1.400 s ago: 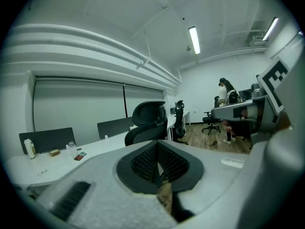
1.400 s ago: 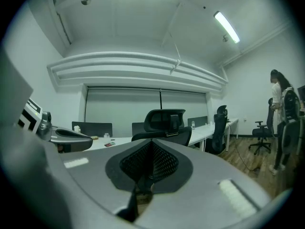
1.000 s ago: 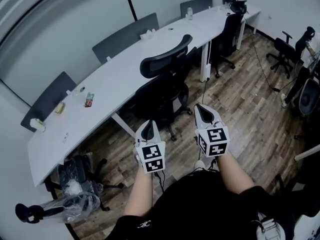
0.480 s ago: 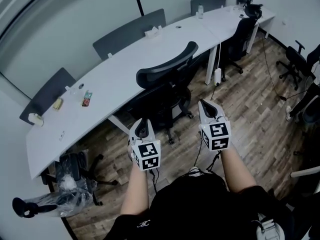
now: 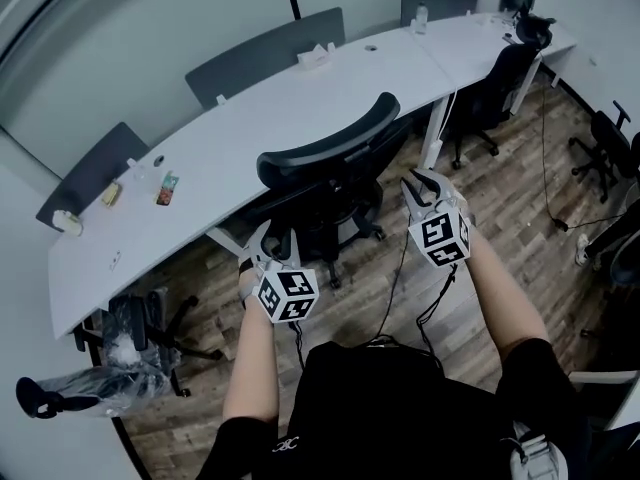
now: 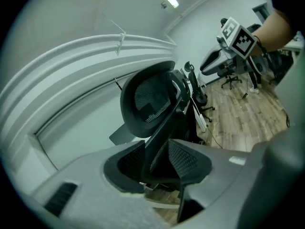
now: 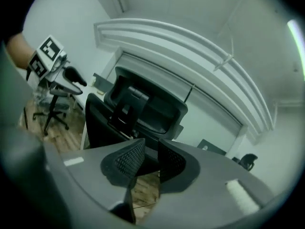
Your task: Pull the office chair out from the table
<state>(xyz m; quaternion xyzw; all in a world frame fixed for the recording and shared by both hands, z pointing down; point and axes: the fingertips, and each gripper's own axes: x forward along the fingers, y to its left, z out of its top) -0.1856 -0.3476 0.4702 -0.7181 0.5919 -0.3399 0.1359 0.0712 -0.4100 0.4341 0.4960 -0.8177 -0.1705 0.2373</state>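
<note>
- White table (image 5: 220, 158) curves across the upper frame.
- Black office chair (image 5: 325, 153) sits at centre, tucked against the table.
- Left gripper (image 5: 268, 243), at the chair's lower left, has just been opening; the chair's edge shows in the gap between its jaws.
- Right gripper (image 5: 420, 183), right of the chair, has just been opening; its jaws are slightly apart and empty.

Four office chairs (image 5: 322, 158) in clear sight (all dark) — three grey screens (image 5: 265, 63) — one long table (image 5: 230, 148).

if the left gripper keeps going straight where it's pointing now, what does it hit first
Most likely the black mesh-backed office chair: its back edge lines up with the gap of the left gripper, whose jaws have just been opening, pads pressing nothing. How near it is I cannot tell.
</note>
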